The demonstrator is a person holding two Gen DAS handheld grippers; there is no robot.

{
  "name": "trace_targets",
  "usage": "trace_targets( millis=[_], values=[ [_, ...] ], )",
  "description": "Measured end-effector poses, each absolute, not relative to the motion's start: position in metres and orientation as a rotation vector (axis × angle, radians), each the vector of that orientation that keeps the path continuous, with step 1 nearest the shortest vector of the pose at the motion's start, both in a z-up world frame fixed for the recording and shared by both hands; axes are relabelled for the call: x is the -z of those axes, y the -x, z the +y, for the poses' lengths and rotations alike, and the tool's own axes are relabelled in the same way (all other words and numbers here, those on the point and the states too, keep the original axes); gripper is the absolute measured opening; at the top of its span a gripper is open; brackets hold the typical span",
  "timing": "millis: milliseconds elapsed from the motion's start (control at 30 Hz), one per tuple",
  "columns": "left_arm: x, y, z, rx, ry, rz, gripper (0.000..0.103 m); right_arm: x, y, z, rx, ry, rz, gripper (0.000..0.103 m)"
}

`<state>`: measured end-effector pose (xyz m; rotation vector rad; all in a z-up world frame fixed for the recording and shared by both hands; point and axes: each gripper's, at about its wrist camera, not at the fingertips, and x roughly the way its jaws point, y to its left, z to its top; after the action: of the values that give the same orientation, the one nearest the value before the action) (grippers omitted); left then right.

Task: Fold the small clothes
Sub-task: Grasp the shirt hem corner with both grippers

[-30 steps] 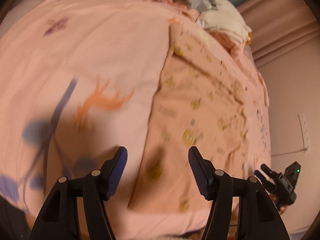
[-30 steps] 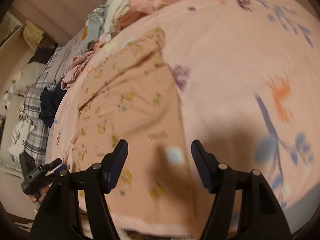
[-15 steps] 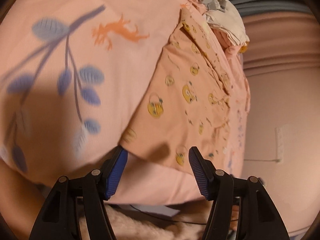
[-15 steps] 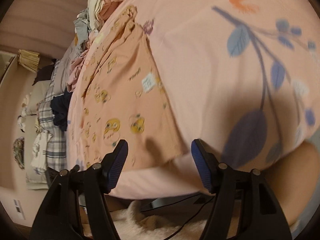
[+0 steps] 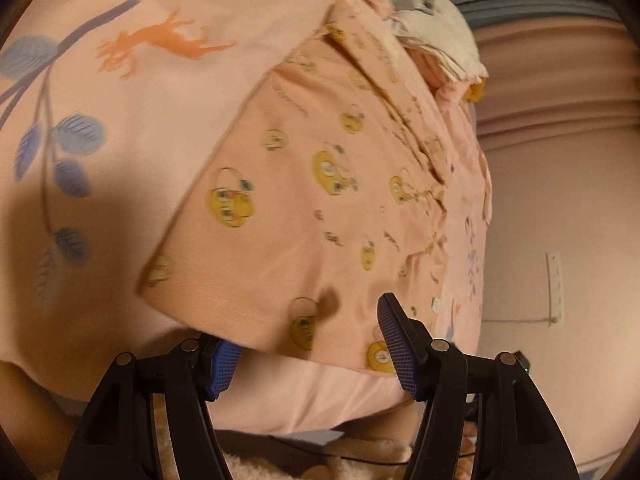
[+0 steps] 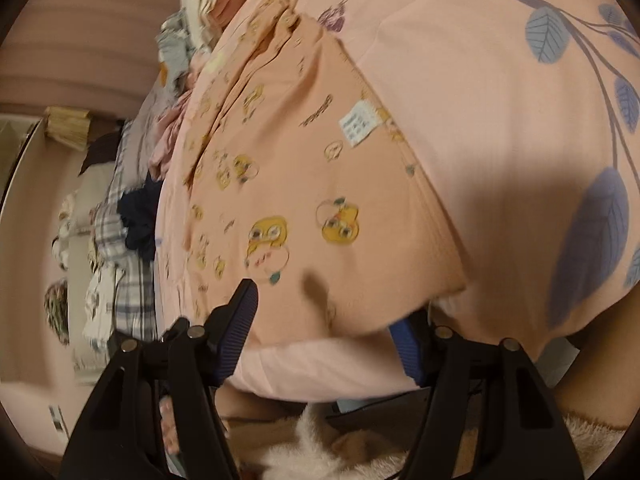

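Peach printed garment [image 5: 304,216] on bedspread [image 5: 132,92]: light, limp cloth, best pinched at hem corners; left gripper [image 5: 310,354] and right gripper [image 6: 326,330] spread astride its near hem

A peach garment [image 5: 304,216] with yellow cartoon prints lies spread flat, hem overhanging the bed's edge.

1. We take this for a bedroom in a home: a bed [image 5: 132,92] under a pink sheet printed with blue leaves fills both views.
2. Loose clothes [image 5: 432,36] sit heaped at its far end, and a plaid blanket [image 6: 128,280] lies alongside.
3. Pink curtains [image 5: 560,92] hang behind, with a fluffy rug [image 6: 312,448] on the floor.
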<state>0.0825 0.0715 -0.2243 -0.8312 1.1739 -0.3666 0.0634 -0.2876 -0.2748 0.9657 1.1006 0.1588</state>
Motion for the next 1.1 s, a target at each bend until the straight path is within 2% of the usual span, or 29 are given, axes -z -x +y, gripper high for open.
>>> trace_targets(
  millis=[67, 100, 133, 167, 200, 267, 400, 667, 900, 1100],
  values=[
    [0.225, -0.084, 0.069, 0.347, 0.81, 1.158, 0.051, 0.274, -0.066, -0.288, -0.157, -0.975, 1.09, 0.055],
    [0.225, -0.084, 0.069, 0.313, 0.802, 1.149, 0.037, 0.273, -0.067, -0.287, -0.146, -0.956, 1.092, 0.05],
    [0.225, -0.084, 0.069, 0.278, 0.78, 1.143, 0.029, 0.272, -0.067, -0.286, -0.132, -0.931, 1.096, 0.04],
    [0.224, -0.085, 0.068, 0.256, 0.747, 1.137, 0.025, 0.271, -0.067, -0.283, -0.099, -0.879, 1.109, 0.027],
    [0.223, -0.084, 0.067, 0.24, 0.713, 1.131, 0.019, 0.27, -0.068, -0.282, -0.081, -0.851, 1.112, 0.022],
    [0.218, -0.083, 0.063, 0.201, 0.636, 1.1, 0.014, 0.269, -0.068, -0.282, -0.068, -0.79, 1.088, 0.008],
    [0.204, -0.082, 0.054, 0.166, 0.515, 1.038, 0.008, 0.265, -0.069, -0.285, -0.061, -0.765, 1.032, 0.006],
    [0.159, -0.121, 0.057, 0.146, 0.511, 0.913, 0.008, 0.217, -0.094, -0.292, -0.087, -0.691, 0.89, 0.005],
    [0.112, -0.188, 0.049, 0.103, 0.458, 0.765, 0.008, 0.172, -0.158, -0.298, -0.055, -0.607, 0.795, 0.005],
    [0.096, -0.261, 0.04, 0.064, 0.411, 0.732, 0.008, 0.148, -0.235, -0.309, -0.031, -0.565, 0.759, 0.005]
  ],
)
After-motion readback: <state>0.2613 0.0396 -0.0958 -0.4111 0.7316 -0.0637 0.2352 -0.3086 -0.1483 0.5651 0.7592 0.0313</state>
